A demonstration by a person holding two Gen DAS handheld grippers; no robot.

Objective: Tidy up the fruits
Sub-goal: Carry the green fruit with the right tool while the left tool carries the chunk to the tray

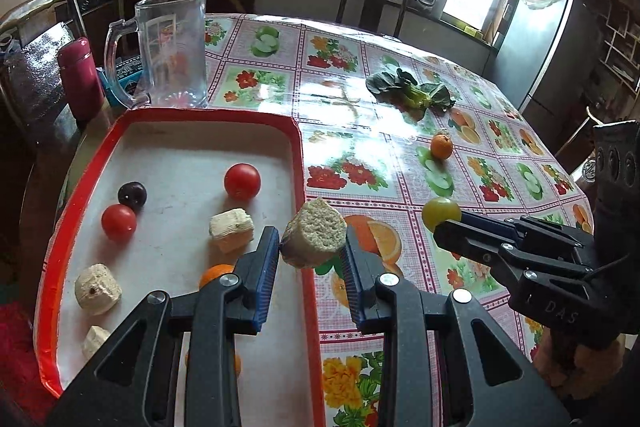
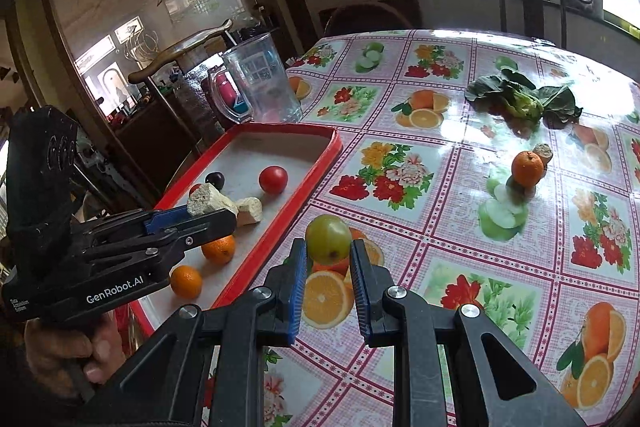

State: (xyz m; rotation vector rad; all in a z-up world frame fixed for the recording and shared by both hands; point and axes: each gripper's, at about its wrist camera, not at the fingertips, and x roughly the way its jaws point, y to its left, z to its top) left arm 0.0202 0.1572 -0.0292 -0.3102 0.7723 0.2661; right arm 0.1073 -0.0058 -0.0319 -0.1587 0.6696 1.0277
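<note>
Floral oilcloth counter [image 1: 400,75], windows behind. Left of frame: red-rimmed tray [image 1: 300,163] holding two tomatoes [image 1: 242,181], dark plum [image 1: 132,195], pale chunks [image 1: 232,230], oranges [image 2: 218,249]. Centre: left gripper [image 1: 312,247] clamped on a beige chunk [image 1: 316,231] above the tray's right rim. Right of that: right gripper [image 2: 329,259] narrowed around a green fruit [image 2: 329,238], low over the counter. Further right: loose orange [image 1: 441,145]; leafy greens [image 1: 412,93] in upper right.

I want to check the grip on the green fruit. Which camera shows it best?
The right wrist view: the green fruit sits centred between the right hand-held gripper's blue pads, both contacts visible. The left wrist view shows it only from the side, partly hidden by that gripper's fingers.
</note>
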